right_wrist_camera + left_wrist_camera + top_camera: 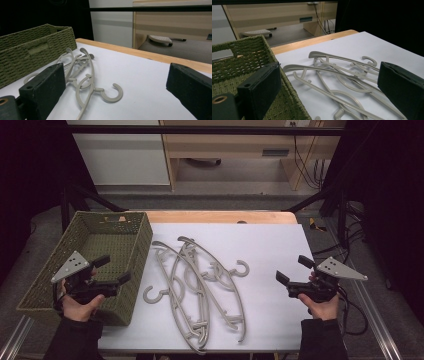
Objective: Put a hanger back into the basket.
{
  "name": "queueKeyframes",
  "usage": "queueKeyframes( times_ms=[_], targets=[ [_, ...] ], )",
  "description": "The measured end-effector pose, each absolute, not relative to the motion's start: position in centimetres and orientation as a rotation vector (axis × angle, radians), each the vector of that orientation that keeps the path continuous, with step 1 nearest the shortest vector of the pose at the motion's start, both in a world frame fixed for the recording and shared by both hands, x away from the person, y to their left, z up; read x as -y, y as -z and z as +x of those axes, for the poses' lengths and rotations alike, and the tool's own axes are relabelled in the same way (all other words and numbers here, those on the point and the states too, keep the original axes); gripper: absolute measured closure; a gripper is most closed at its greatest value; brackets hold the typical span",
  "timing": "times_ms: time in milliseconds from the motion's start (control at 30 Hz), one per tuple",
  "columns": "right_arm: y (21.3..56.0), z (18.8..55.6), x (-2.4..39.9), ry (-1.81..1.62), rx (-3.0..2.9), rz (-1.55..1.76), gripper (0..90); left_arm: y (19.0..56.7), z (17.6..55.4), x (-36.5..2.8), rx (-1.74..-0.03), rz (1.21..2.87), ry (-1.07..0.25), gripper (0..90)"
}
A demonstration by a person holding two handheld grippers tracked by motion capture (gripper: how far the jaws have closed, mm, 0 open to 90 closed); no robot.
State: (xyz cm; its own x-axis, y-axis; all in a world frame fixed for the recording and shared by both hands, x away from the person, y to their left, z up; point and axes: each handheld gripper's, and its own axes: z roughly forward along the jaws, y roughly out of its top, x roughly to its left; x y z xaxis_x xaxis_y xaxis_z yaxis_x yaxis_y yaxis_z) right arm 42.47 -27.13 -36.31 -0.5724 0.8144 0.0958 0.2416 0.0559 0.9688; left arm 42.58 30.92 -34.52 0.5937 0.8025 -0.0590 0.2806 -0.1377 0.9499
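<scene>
Several grey plastic hangers [197, 285] lie overlapping in a loose pile on the white table top [270, 245]; they show again as the hangers [337, 75] and the hangers [82, 72]. A green woven basket [100, 255] stands at the table's left, with nothing seen inside it. My left gripper [116, 270] hovers over the basket's near right corner, jaws open and nothing between them. My right gripper [295, 270] is held above the table at the right, open and holding nothing, pointing toward the hangers. One hanger's hook [111, 93] lies nearest to it.
A wooden strip [220, 216] runs along the table's far edge. Beyond it stand a wooden desk [240, 145] and cables [307, 165] on the floor. Metal rails run along the table's sides. Bare white surface lies right of the hangers.
</scene>
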Motion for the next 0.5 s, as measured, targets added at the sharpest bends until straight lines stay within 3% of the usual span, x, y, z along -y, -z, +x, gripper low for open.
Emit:
queueKeyframes(
  times_ms=[500],
  targets=[
    [36.1, 42.7, 25.2, -1.463, -1.930, 1.075, 7.3, 34.4, 42.4, -30.7, -0.899, 1.719, -0.584, 4.8]
  ],
)
